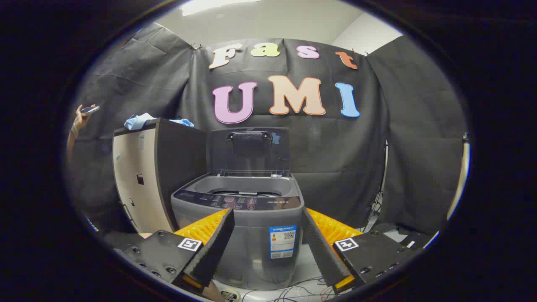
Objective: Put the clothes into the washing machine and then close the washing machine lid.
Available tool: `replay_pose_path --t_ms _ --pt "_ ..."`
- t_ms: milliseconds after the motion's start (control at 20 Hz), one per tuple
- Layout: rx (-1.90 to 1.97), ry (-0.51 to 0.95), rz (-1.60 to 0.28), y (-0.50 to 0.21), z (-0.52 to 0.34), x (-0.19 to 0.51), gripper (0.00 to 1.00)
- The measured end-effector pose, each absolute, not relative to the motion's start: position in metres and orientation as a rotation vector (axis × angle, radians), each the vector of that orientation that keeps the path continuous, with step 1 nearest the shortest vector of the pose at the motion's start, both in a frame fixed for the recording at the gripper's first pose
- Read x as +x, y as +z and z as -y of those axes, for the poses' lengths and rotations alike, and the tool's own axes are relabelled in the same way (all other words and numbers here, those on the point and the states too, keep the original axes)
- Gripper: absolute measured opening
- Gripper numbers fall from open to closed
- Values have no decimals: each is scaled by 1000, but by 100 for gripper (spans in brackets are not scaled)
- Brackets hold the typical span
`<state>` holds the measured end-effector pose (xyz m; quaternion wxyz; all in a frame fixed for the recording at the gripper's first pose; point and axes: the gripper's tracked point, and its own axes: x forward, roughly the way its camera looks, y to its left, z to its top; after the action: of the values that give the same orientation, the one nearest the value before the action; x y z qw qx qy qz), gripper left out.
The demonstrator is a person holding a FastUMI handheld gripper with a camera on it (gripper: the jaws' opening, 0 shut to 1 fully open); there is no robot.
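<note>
Clothes (140,120) lie on the far-left cabinet (138,184), so the wide-open, empty gripper (267,222) should swing there first.

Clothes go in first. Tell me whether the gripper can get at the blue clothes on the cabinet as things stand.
Probably yes. The gripper is open and holds nothing, and the blue clothes lie uncovered on top of the cabinet, beside the washing machine.
</note>
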<state>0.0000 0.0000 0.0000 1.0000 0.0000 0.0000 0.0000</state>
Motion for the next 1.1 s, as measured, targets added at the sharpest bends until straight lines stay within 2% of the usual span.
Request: replay_pose_path --t_ms 1100 --pt "21 -1 22 10 -3 8 99"
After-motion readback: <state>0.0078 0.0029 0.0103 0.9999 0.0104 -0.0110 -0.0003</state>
